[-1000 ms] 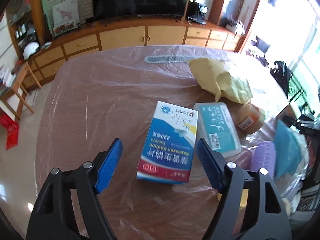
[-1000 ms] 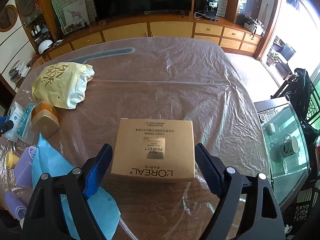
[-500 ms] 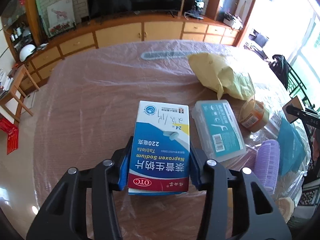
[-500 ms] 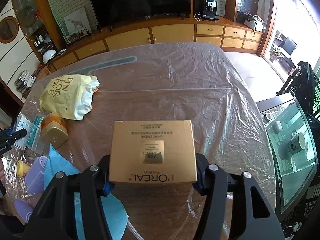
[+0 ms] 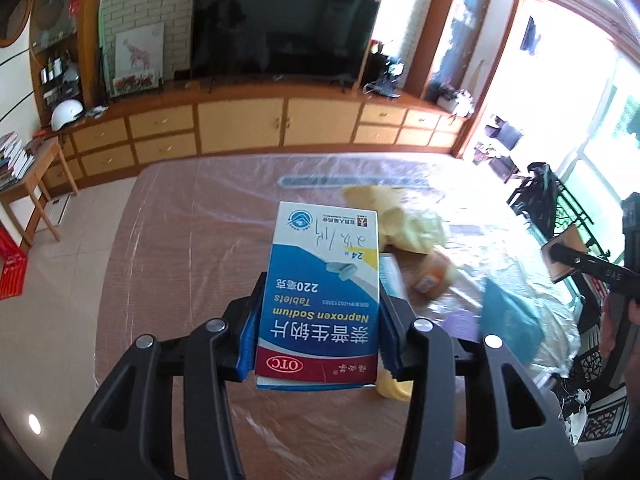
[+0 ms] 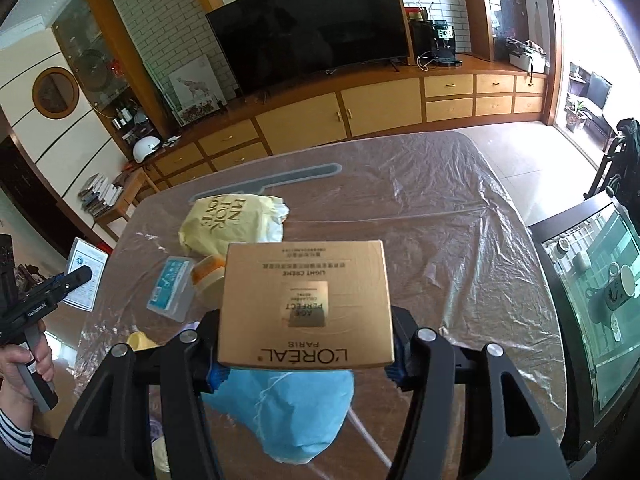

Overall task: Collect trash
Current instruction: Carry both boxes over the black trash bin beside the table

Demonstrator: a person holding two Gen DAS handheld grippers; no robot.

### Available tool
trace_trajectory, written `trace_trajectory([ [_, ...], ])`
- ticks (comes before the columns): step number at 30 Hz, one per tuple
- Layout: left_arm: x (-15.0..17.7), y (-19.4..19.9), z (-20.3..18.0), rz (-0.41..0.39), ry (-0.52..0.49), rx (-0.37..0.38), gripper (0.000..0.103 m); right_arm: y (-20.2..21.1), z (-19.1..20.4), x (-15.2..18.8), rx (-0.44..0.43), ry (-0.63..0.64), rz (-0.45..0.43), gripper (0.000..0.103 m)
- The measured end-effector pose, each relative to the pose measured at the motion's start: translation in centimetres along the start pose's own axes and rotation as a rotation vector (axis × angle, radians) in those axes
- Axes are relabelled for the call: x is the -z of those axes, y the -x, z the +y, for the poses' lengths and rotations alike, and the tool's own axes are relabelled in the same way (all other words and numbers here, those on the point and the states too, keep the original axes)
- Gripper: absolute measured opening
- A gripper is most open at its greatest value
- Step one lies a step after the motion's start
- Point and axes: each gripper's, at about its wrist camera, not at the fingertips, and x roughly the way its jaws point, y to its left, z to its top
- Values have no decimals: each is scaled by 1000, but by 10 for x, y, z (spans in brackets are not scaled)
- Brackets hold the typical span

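Left hand-held gripper [image 5: 318, 334] pinches a blue-and-white cardboard tablet box [image 5: 320, 300]; right hand-held gripper [image 6: 304, 344] pinches a gold cardboard cream box [image 6: 306, 304] above the plastic-covered surface [image 6: 460, 248].

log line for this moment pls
left tongs: shut on pill box | right tongs: shut on gold box | both boxes off table | left: yellow bag
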Motion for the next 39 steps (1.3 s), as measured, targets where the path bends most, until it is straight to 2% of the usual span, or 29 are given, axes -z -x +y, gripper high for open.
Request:
trace_trajectory([
  [8,19,38,-22,-24,-40,102,48,36,27,25,-131,15,-1,57],
  [18,51,59,-48,-5,-110,186,48,55,55,67,-197,10,27,57],
  [22,67,68,-61,10,-176,208,48,61,62,83,-219,14,47,57],
  [32,108,81,-86,105,-294,317,48,74,73,123,-225,67,129,57],
  [39,132,82,-104,169,-380,345,48,71,78,150,-240,117,209,57],
])
